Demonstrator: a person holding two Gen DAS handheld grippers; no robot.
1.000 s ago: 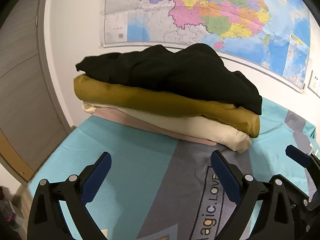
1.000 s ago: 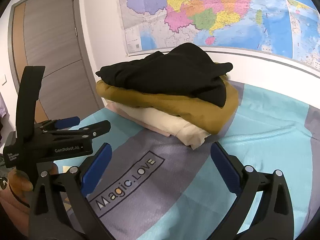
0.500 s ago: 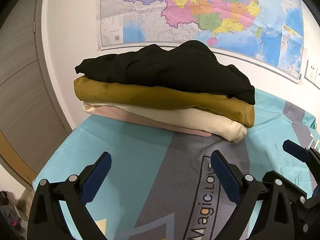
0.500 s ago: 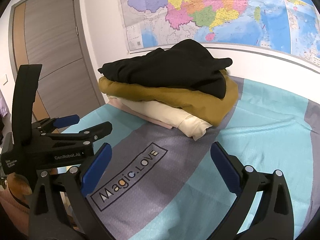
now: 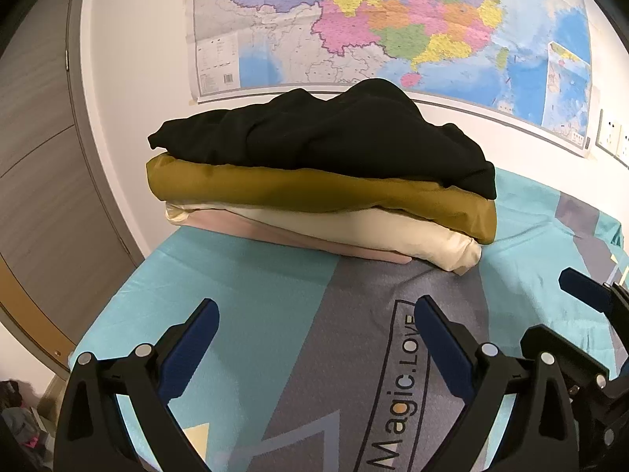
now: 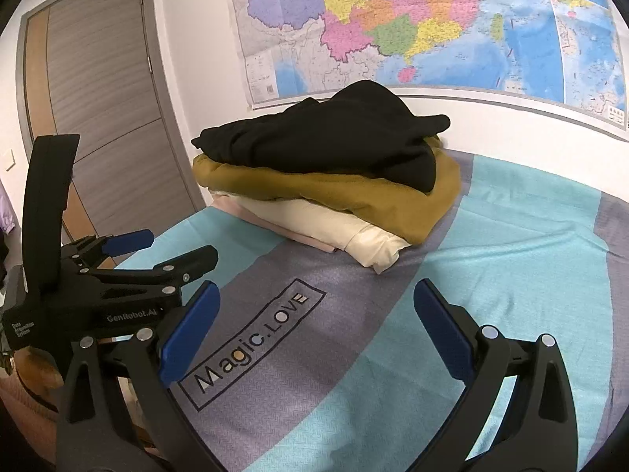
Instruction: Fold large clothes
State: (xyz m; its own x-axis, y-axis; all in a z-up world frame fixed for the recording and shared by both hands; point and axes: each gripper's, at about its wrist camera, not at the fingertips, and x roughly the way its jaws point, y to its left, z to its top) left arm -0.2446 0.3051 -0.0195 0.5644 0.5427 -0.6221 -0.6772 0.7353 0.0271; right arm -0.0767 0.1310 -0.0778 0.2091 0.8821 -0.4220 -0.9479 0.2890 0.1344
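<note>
A stack of folded clothes lies at the far end of the bed by the wall: a black garment (image 5: pixel 326 137) on top, a mustard one (image 5: pixel 314 192) under it, then a cream one (image 5: pixel 354 224) and a pink one (image 5: pixel 283 234) at the bottom. The stack also shows in the right wrist view (image 6: pixel 330 145). My left gripper (image 5: pixel 314 330) is open and empty over the bedspread, short of the stack. My right gripper (image 6: pixel 314 314) is open and empty too. The left gripper's body (image 6: pixel 118 287) shows at the left of the right wrist view.
The bedspread (image 6: pixel 511 244) is teal and grey with a "Magic.LOVE" print (image 6: pixel 255 338). A large wall map (image 5: pixel 393 19) hangs behind the stack. A grey door (image 6: pixel 98 98) stands to the left. The bed's left edge (image 5: pixel 118 295) drops off near the door.
Both grippers have drawn back from the clothes stack, which looks smaller and farther away. Both stay open and empty.
</note>
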